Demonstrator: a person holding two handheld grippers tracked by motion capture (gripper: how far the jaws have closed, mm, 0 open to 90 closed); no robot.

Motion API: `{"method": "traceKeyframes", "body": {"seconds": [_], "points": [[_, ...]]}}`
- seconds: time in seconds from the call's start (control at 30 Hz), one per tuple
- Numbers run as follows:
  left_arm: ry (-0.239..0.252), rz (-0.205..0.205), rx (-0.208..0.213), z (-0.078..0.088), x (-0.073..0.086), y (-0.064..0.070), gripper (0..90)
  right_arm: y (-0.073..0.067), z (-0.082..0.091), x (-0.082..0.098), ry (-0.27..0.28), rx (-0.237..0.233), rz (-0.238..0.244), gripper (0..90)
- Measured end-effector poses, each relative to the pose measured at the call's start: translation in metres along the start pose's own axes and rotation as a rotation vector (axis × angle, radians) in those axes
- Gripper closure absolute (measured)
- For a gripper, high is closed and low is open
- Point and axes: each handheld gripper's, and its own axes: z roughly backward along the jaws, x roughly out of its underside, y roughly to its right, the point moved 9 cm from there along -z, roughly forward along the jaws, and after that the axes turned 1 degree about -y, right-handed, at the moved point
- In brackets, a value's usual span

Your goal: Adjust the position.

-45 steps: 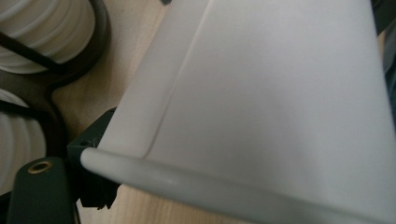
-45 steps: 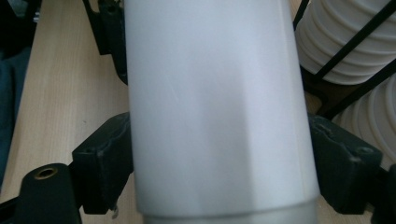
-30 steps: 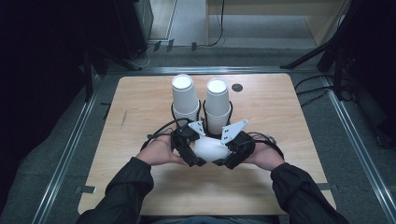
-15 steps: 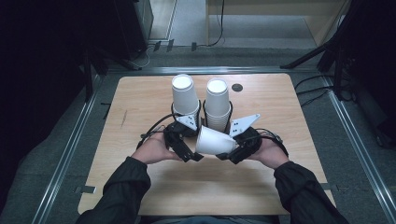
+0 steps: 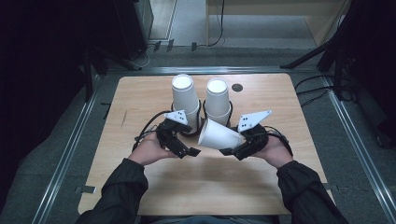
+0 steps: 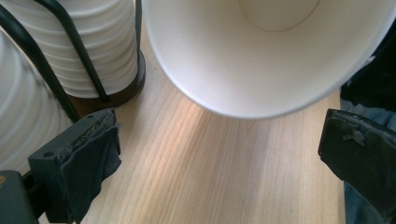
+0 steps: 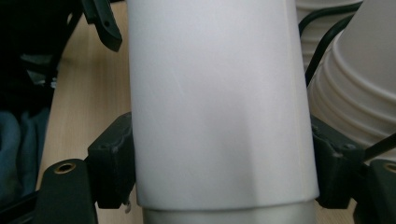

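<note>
A white paper cup [image 5: 219,136] lies on its side in the right gripper [image 5: 232,150], lifted above the table [image 5: 140,98] in front of two cup stacks.

In the right gripper view the two black pads press on either side of the cup's wall near its base, so that gripper is clamped on the cup. The cup's open mouth points toward the left gripper [image 5: 189,150], whose jaws stand wide apart with nothing between them; in the left gripper view the rim hangs just ahead of them, not touching. Behind stand the left stack [image 5: 184,95] and the right stack [image 5: 218,100] of upturned cups, each in a black wire holder [image 5: 201,114], close to the held cup.
</note>
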Motion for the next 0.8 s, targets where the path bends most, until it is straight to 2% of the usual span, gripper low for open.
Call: {"method": "traceKeyframes", "body": {"seconds": [0.07,0.17,0.23,0.27,0.37,0.5,0.7,0.8], "points": [[0.035,0.013,0.000,0.003,-0.003,0.000,0.0,0.000,0.002,-0.004,0.030,-0.005,-0.014,23.5],[0.082,0.035,0.040,0.007,-0.008,0.004,0.0,-0.001,0.002,-0.007,0.051,-0.006,-0.016,23.5],[0.095,0.039,0.047,0.007,-0.010,0.006,0.0,0.000,0.002,-0.008,0.059,-0.006,-0.019,23.6],[0.097,0.032,0.046,0.006,-0.011,0.008,0.0,-0.001,0.002,-0.009,0.063,-0.017,-0.026,23.6],[0.089,0.018,0.061,0.000,-0.014,0.015,0.0,-0.006,-0.002,-0.011,0.071,-0.029,-0.001,23.6],[0.080,0.013,0.056,-0.004,-0.016,0.018,0.0,-0.009,-0.003,-0.015,0.090,-0.040,0.012,23.6],[0.135,0.038,0.111,-0.003,-0.024,0.024,0.0,-0.015,-0.005,-0.018,0.105,-0.046,0.048,23.6],[0.150,0.047,0.119,-0.004,-0.027,0.026,0.0,-0.017,-0.006,-0.018,0.099,-0.052,0.048,23.6]]}}
